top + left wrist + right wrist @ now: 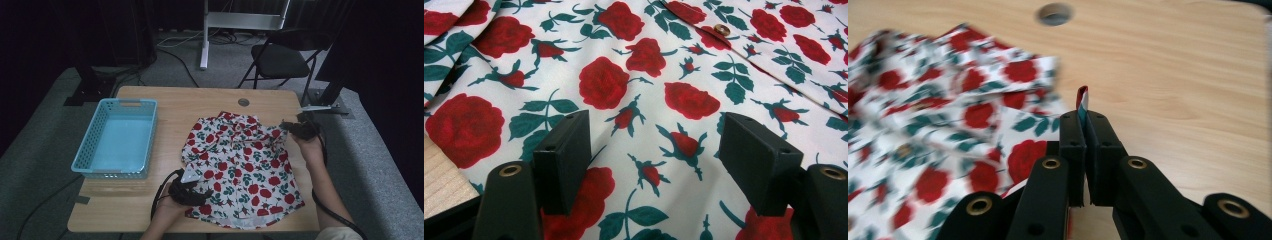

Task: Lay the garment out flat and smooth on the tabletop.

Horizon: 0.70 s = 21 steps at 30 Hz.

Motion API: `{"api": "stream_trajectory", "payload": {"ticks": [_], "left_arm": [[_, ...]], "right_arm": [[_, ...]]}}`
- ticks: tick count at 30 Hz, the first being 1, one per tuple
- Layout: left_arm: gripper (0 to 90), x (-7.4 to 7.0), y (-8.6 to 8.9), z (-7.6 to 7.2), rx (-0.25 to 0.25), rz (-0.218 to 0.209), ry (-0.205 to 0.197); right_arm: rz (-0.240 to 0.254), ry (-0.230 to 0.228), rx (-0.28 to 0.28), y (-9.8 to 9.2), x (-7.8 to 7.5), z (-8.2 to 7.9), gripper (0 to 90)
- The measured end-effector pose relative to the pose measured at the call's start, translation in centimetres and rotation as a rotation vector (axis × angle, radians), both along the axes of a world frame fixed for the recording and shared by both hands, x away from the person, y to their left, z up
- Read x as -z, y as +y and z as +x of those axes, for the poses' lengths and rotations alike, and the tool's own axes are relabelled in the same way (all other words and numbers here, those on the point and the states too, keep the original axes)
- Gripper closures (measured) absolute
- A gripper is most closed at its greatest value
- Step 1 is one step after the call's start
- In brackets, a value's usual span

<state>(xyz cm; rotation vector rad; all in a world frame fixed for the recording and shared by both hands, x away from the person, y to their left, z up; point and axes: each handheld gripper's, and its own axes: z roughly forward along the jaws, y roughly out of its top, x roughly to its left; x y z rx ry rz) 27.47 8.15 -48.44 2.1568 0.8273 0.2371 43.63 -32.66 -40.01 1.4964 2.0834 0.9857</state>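
In the high view, a rose-print shirt (242, 167) lies spread on the right half of a wooden counter (170, 102), collar toward the far edge. The right hand-held gripper (290, 128) sits at the shirt's far right corner, by the sleeve; the left hand-held gripper (200, 192) rests over the near left hem. To fold cleanly, I judge the right one should carry the sleeve inward in a low arc, keeping the cloth taut without dragging the body, while the left one pins or steadies the hem. An empty blue basket (120, 137) stands well apart on the left. A round grommet hole (243, 102) marks the counter's far edge. Beyond are grey carpet, a black folding chair (280, 57), cables and a white stand leg.

In the left gripper view, the jaws stand spread above the shirt (639, 95), nothing between them; a small button (722, 30) shows on the placket. A strip of counter (441, 175) peeks out at lower left.

In the right gripper view, the right hand-held gripper (1085, 117) is pressed together, pinching a thin fold of shirt (948, 130) edge that pokes up between the pads. The grip looks shallow, so a gentle pull would be wise. Bare counter (1188, 85) and the grommet hole (1054, 13) lie ahead.
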Motion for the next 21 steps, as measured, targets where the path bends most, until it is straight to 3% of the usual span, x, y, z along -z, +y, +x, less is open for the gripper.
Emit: {"api": "stream_trajectory", "payload": {"ticks": [1, 5, 12, 16, 21], "left_arm": [[30.1, 0.0, 0.0, 0.0, 0.000, 0.001, 0.000], [30.1, 0.0, 0.0, 0.0, -0.001, -0.003, 0.002], [30.1, 0.0, 0.0, 0.0, 0.001, 0.002, -0.001], [30.1, 0.0, 0.0, 0.0, 0.002, -0.001, 0.002], [30.1, 0.0, 0.1, 0.0, 0.003, -0.003, 0.002]], "right_arm": [[-0.008, 0.002, 0.043, -1.1, -0.3, 0.6, 86.9], [-0.014, 0.010, 0.127, -2.8, -0.4, 1.6, 86.9], [-0.017, 0.060, 0.258, -4.8, 0.8, 3.0, 85.6], [-0.047, 0.097, 0.334, -5.7, 1.8, 3.4, 67.7], [-0.043, 0.123, 0.344, -6.1, 2.7, 3.1, 55.1]]}}
